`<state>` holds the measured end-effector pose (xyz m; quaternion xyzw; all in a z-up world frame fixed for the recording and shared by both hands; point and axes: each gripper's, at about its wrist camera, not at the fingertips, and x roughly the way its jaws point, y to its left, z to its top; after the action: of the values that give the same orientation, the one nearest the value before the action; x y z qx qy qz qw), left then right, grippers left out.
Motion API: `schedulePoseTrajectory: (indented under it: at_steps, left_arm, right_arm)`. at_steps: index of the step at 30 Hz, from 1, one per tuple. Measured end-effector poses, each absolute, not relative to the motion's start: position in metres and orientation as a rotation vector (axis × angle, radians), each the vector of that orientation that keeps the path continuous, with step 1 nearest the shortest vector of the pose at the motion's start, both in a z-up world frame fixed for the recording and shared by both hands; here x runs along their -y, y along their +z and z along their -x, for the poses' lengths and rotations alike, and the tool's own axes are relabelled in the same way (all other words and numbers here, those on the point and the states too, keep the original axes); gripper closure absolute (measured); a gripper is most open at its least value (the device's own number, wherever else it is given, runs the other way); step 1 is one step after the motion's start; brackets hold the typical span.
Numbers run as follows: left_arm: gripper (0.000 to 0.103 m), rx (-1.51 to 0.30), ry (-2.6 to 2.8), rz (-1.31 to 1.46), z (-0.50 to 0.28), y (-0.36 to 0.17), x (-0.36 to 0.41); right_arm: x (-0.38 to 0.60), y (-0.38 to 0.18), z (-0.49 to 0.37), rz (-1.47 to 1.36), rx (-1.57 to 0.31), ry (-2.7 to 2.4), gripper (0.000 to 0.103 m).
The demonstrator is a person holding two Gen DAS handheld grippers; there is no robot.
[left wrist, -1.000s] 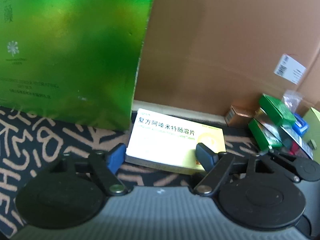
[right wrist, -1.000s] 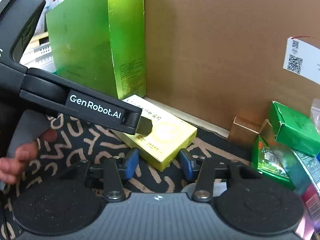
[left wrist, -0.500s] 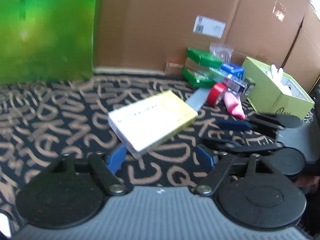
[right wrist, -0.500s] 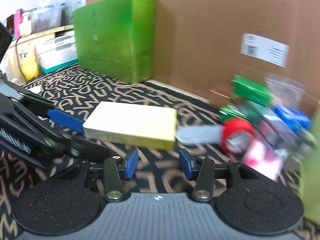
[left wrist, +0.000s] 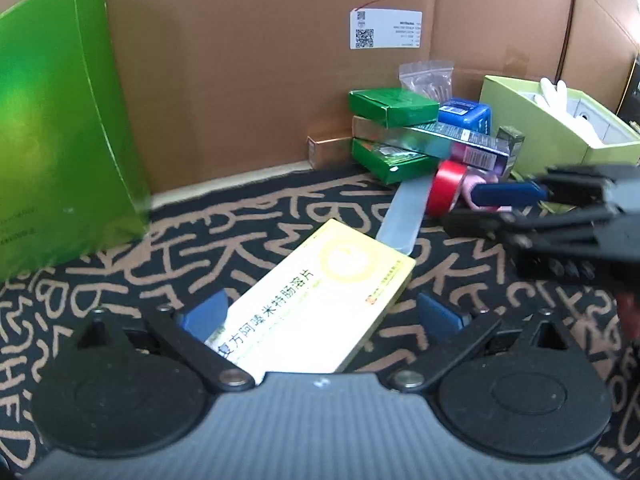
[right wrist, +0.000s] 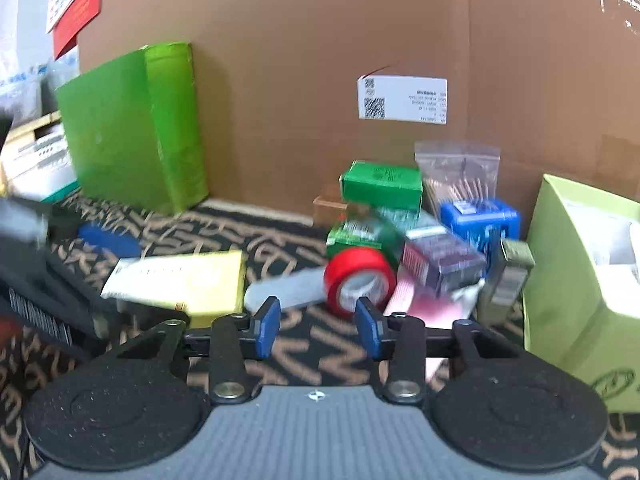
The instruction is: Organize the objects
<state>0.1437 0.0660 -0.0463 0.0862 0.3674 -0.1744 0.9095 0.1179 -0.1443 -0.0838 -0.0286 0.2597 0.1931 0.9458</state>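
Note:
A flat yellow medicine box with Chinese print lies between the wide-apart fingers of my left gripper; its left end touches the left pad, the right pad stands apart. It also shows in the right wrist view, low over the patterned mat. My right gripper is open and empty, pointing at a red tape roll. The right gripper shows in the left wrist view at the right.
A pile of small boxes lies by the cardboard wall: green ones, a blue one, a plastic bag. A tall green box stands left. A light-green open box stands right.
Both grippers pulled back from the tall green box and swung right. The yellow box came away from the wall with the left gripper. The right gripper now faces the pile.

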Motion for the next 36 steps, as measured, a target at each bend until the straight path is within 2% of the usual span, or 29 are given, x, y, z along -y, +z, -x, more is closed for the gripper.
schedulePoseTrajectory:
  at_steps: [1,2,3,4,5,7,12,13,14,16,18,20,24,27,29,32,36]
  left_arm:
    - [0.009,-0.754,-0.350,-0.195,-0.142,-0.048,-0.064]
    - [0.022,-0.751,-0.333,-0.215,-0.139,-0.047,-0.062]
    - [0.030,-0.749,-0.321,-0.234,-0.135,-0.047,-0.060]
    - [0.043,-0.750,-0.326,-0.241,-0.132,-0.045,-0.058]
    - [0.057,-0.753,-0.332,-0.239,-0.127,-0.042,-0.057]
    - [0.064,-0.765,-0.320,-0.231,-0.119,-0.039,-0.055]
    - [0.062,-0.743,-0.352,-0.217,-0.101,-0.039,-0.048]
    - [0.053,-0.732,-0.363,-0.220,-0.101,-0.039,-0.047]
    - [0.038,-0.719,-0.361,-0.227,-0.102,-0.038,-0.046]
    - [0.022,-0.697,-0.337,-0.249,-0.109,-0.037,-0.046]
    - [0.021,-0.702,-0.331,-0.240,-0.120,-0.037,-0.052]
    - [0.001,-0.722,-0.325,-0.226,-0.133,-0.040,-0.058]
    - [0.000,-0.786,-0.280,-0.240,-0.151,-0.056,-0.062]
    - [0.002,-0.772,-0.263,-0.219,-0.143,-0.064,-0.064]
    - [0.010,-0.791,-0.258,-0.182,-0.137,-0.062,-0.064]
    - [0.017,-0.800,-0.251,-0.168,-0.124,-0.059,-0.059]
    - [0.014,-0.782,-0.248,-0.189,-0.113,-0.057,-0.046]
  right_arm:
    - [0.143,-0.083,-0.124,0.057,-0.535,0.392,0.060]
    - [0.140,-0.085,-0.129,0.059,-0.544,0.383,0.064]
    - [0.136,-0.086,-0.135,0.063,-0.552,0.373,0.066]
    - [0.134,-0.088,-0.140,0.067,-0.553,0.370,0.074]
    - [0.132,-0.090,-0.141,0.079,-0.549,0.366,0.092]
    - [0.132,-0.092,-0.140,0.100,-0.549,0.358,0.092]
    - [0.147,-0.081,-0.108,0.115,-0.537,0.404,0.092]
    - [0.151,-0.078,-0.100,0.118,-0.536,0.414,0.092]
    - [0.155,-0.075,-0.093,0.115,-0.538,0.425,0.092]
    - [0.161,-0.069,-0.082,0.105,-0.550,0.438,0.092]
    - [0.165,-0.065,-0.072,0.122,-0.569,0.450,0.092]
    - [0.166,-0.065,-0.065,0.150,-0.601,0.469,0.092]
    - [0.162,-0.073,-0.066,0.159,-0.593,0.451,0.084]
    - [0.162,-0.079,-0.069,0.144,-0.582,0.438,0.065]
    - [0.166,-0.081,-0.068,0.132,-0.575,0.428,0.045]
    - [0.169,-0.084,-0.069,0.139,-0.568,0.401,0.043]
    - [0.166,-0.091,-0.078,0.127,-0.588,0.402,0.042]
